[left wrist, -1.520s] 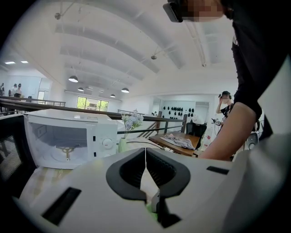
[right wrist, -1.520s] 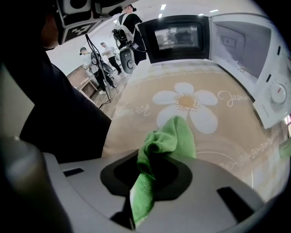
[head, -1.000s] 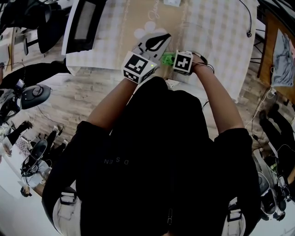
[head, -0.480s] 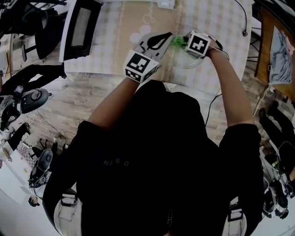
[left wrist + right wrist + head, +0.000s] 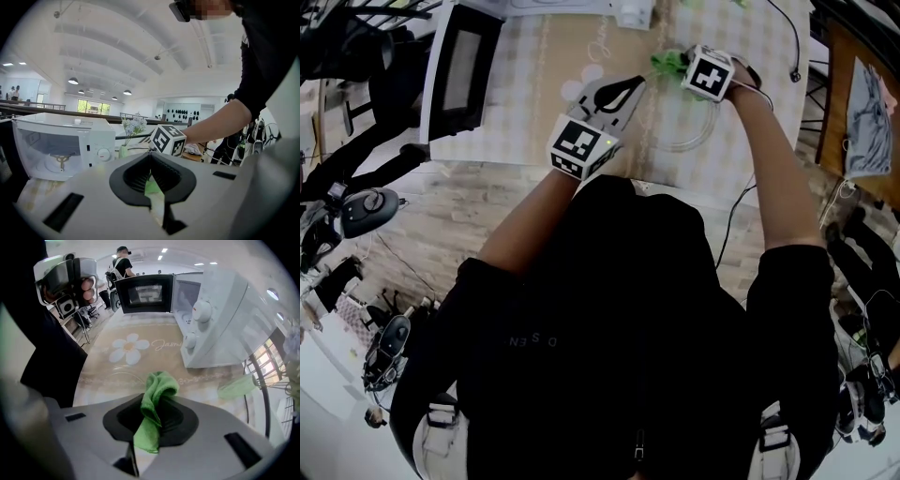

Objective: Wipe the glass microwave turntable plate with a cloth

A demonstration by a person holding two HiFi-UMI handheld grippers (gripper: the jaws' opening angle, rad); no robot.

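Beige tablecloth [image 5: 140, 326] with a white daisy print covers the table, and both grippers work over its right part; the right gripper [image 5: 153, 399] has its jaws pressed together on a green cloth [image 5: 157, 385], whose folded bunch sticks out beyond the tips while a tail hangs back between the jaws; in the head view that cloth [image 5: 667, 63] sits at the far edge of the glass turntable plate [image 5: 701, 141], just ahead of the right gripper's marker cube. The left gripper [image 5: 150, 158] is closed too, its tips meeting over a thin, pale, translucent edge that looks like the plate's rim; seen from the head, the left gripper [image 5: 628, 86] reaches the plate's near-left rim, and the plate lies between the two grippers on the tablecloth. The left gripper view looks upward, so that gripper is tilted up. Beyond the plate stands a white microwave [image 5: 215, 319] with its dark-windowed door [image 5: 143, 294] swung open and its chamber showing; a small vase of pale flowers [image 5: 132, 127] stands beside the microwave.
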